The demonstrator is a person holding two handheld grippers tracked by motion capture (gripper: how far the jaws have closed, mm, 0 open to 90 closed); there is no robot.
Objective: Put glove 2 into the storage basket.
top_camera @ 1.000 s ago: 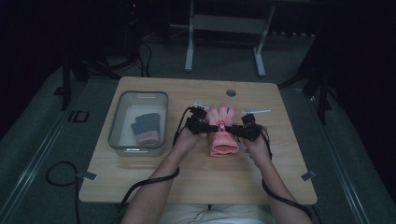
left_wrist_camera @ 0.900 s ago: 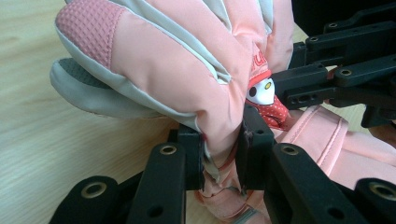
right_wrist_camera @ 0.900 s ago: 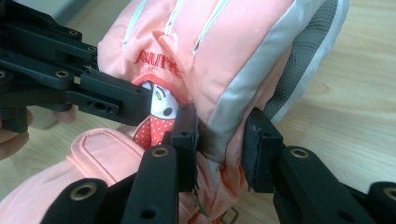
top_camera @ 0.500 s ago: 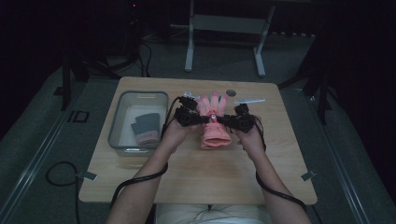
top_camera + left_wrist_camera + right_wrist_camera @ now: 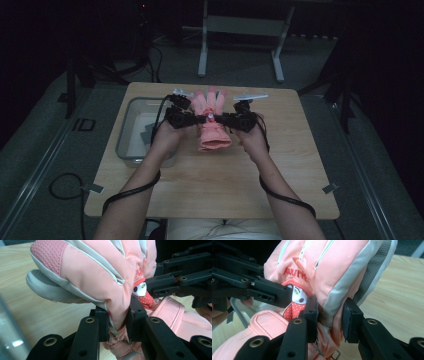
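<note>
Change: we have carried the pink ski glove [image 5: 212,125] farther from us, beside the clear bin [image 5: 131,131].
Jaws: left gripper [image 5: 117,321] and right gripper [image 5: 329,320] both pinch its edges.
Meaning: binning seems next.

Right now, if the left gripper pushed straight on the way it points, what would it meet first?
The pink glove, already clamped between its jaws. The left gripper points across at the right gripper, so beyond the glove it would probably meet that one, whose black jaws sit just past the glove; the depth is unclear.
</note>
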